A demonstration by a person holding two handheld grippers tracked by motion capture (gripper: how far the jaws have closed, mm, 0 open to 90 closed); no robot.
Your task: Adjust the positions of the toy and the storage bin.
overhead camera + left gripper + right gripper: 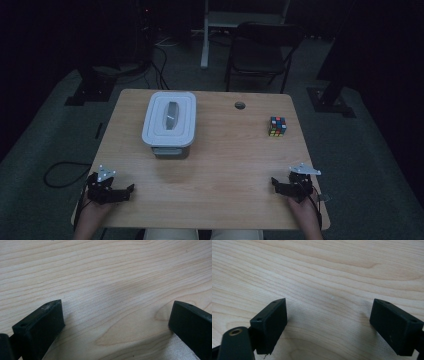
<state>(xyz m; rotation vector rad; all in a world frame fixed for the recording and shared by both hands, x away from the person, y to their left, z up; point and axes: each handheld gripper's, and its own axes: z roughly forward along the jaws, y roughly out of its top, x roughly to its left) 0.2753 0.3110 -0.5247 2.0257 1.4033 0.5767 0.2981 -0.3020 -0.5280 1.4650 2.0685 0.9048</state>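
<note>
A white lidded plastic box (169, 122) stands on the wooden table (225, 155), left of the middle and toward the back. A colourful puzzle cube (277, 126) sits at the right. My left gripper (131, 190) rests near the front left corner, pointing right, its jaws wide apart over bare wood with nothing between them; the left gripper view looks along the same gripper (116, 312). My right gripper (274, 183) lies near the front right corner, pointing left, open and empty, and the right gripper view shows this gripper (328, 310) over plain wood.
A round cable hole (240, 105) is in the tabletop at the back. Beyond the table stand a dark folding chair (262, 52) and stand legs on the grey floor. A black cable (62, 172) loops on the floor at the left.
</note>
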